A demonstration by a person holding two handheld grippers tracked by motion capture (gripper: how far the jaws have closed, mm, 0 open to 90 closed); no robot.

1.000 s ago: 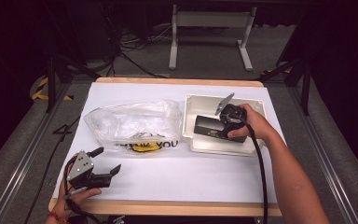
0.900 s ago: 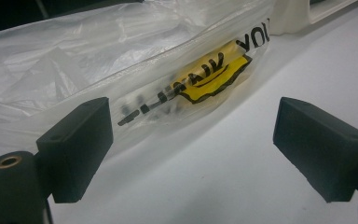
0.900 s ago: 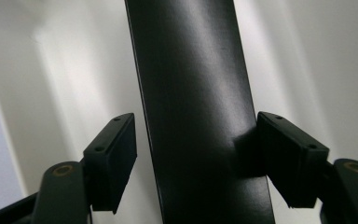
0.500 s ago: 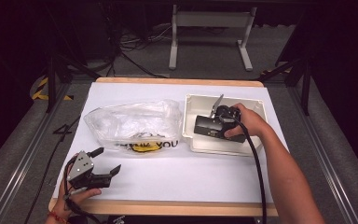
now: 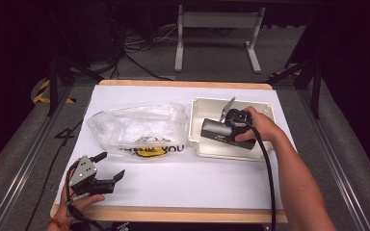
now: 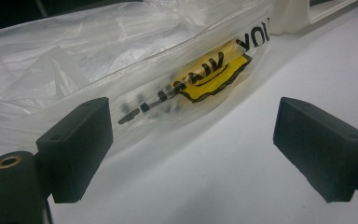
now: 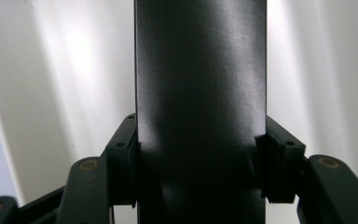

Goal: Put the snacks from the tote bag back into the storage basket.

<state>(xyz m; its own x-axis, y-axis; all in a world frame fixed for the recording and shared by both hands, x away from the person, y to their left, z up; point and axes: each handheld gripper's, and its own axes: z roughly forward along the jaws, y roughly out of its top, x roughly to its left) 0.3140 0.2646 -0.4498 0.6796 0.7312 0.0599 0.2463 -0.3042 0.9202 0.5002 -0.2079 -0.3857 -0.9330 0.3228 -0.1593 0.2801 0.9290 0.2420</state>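
A long black box [image 5: 215, 130] lies over the white tray [image 5: 207, 103] at the right of the table, with my right gripper [image 5: 227, 129] shut on it. In the right gripper view the black box [image 7: 200, 70] runs up between both jaws of that gripper [image 7: 200, 163], with pale tray wall behind. A clear plastic bag [image 5: 135, 125] with a yellow label [image 5: 151, 150] lies left of the tray. My left gripper [image 5: 112, 164] stands open near the front left edge, apart from the bag. Its view [image 6: 198, 154] looks at the bag [image 6: 74, 56] and label [image 6: 214, 77].
White paper [image 5: 183, 178] covers the wooden tabletop, bare between the bag and the front edge. A cable [image 5: 270, 183] trails from the right gripper along the person's forearm. Metal rails and a dark floor with cables surround the table.
My right gripper has shifted a little to the left over the tray with the black box held in it. The left gripper has stayed put.
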